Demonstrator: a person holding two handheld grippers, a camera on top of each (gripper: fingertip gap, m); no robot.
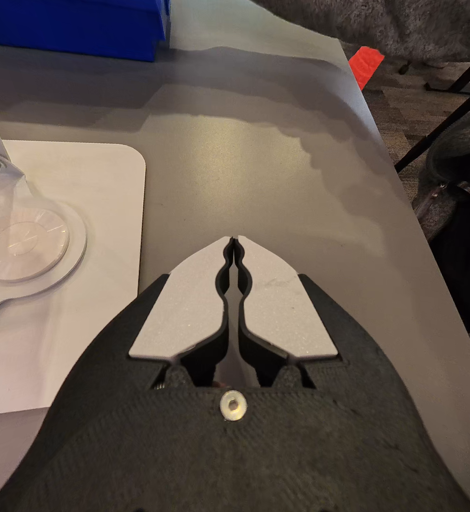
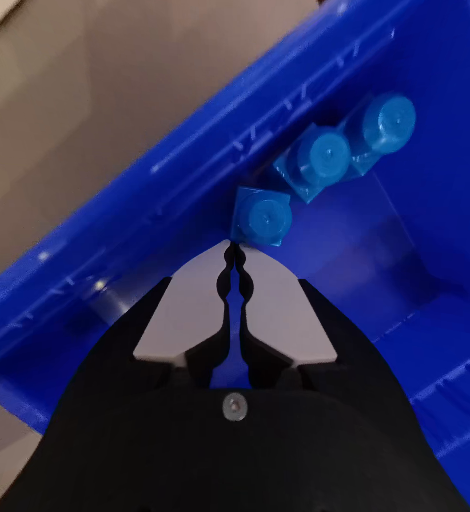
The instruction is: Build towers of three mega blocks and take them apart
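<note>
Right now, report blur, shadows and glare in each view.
Left wrist view: sharp; broad soft shadows across the grey table, faint sheen mid-table. Right wrist view: motion-smeared; blue bin rim streaked with small glints, light-blue blocks softened.

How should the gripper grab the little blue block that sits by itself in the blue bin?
Probably from straight above, with the right gripper opened first; its fingertips are together now. The lone light blue block stands stud up, near the blue bin wall. Pinch its square base across two flat opposite sides, not the round stud, which could slip. The two-stud block lies apart, leaving room.
</note>
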